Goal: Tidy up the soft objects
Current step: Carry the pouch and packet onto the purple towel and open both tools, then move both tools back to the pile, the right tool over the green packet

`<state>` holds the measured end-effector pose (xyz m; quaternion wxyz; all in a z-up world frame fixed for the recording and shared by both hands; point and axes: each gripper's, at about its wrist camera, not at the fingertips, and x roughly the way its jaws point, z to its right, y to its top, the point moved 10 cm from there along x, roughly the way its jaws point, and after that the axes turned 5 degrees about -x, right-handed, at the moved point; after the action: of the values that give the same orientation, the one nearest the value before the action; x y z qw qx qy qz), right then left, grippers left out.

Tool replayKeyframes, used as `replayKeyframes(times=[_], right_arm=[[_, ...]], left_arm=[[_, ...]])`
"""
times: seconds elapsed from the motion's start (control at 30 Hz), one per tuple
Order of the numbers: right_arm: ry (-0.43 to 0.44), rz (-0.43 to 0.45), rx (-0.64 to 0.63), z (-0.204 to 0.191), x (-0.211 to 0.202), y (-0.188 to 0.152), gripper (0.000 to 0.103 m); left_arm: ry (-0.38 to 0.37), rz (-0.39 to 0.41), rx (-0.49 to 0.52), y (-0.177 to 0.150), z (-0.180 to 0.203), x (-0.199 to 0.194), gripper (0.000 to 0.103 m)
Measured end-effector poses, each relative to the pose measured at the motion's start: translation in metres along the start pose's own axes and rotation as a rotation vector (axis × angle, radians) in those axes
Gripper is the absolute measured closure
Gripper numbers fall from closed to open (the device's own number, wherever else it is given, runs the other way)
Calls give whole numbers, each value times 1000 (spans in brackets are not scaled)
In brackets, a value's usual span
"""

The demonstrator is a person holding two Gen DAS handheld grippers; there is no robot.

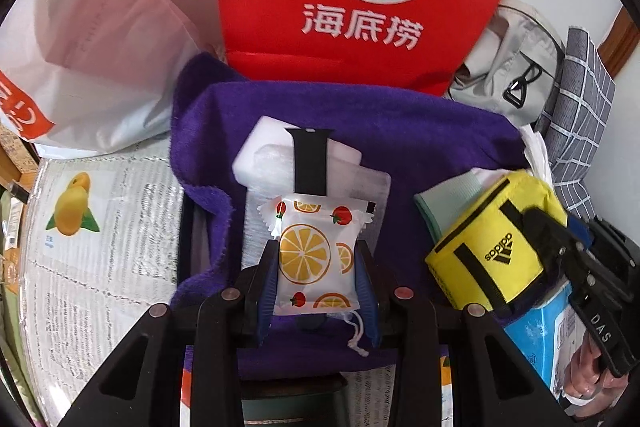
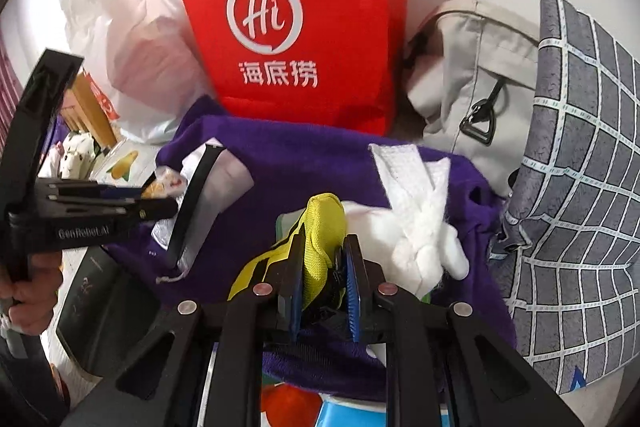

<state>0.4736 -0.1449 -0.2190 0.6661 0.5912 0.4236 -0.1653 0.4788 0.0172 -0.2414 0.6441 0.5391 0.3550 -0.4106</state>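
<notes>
In the left wrist view, a fruit-printed sachet [image 1: 316,259] is clamped in the left gripper [image 1: 318,277] above a purple towel [image 1: 420,147]. In the right wrist view, a yellow pouch [image 2: 320,239] is pinched in the right gripper [image 2: 324,291] beside a white cloth [image 2: 416,227], before a red bag [image 2: 296,27].

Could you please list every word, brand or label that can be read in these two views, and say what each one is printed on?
"Hi" and "海底捞": red bag.
"adidas", upside down: yellow pouch, held in the right gripper.
"DAS": right gripper's body, left wrist view.
"GenRobot.AI", blurred and uncertain: left gripper's body, right wrist view.
Too small to read: print on the mango sheet; the white plastic bag's orange label is cut off.
</notes>
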Motion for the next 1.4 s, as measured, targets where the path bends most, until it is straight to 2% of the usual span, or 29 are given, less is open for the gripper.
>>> replayKeyframes(times=[0.1, 0.3, 0.37, 0.4, 0.43, 0.57, 0.67, 0.87, 1.07, 1.3, 1.4], right_arm=[[-4, 22, 6, 1, -1, 3, 84], [-19, -30, -39, -1, 8, -5, 76], [-20, -22, -32, 1, 5, -4, 67], [-17, -15, -27, 2, 2, -3, 59], [-19, 0, -18, 5, -2, -1, 54], [-45, 34, 4, 16, -16, 6, 52], [-57, 60, 26, 22, -25, 11, 50], [-46, 83, -1, 10, -37, 17, 45], [-41, 110, -59, -16, -51, 21, 45], [-71, 113, -29, -30, -63, 11, 39], [-64, 99, 6, -30, -68, -3, 37]], left_arm=[[-12, -24, 4, -4, 4, 6, 69], [-28, -55, 10, -10, 12, 14, 68], [-28, -58, 12, -10, 13, 15, 67], [-29, -61, 10, -10, 15, 17, 67], [-32, -64, 7, -9, 16, 19, 67], [-77, -72, -8, -7, 25, 24, 66], [-85, -71, -6, -6, 29, 23, 57], [-109, -77, -3, -5, 32, 19, 53], [-98, -74, -19, -4, 23, 12, 52], [-67, -45, -8, -5, 21, 2, 52], [-90, -38, 13, -8, 28, -6, 52]])
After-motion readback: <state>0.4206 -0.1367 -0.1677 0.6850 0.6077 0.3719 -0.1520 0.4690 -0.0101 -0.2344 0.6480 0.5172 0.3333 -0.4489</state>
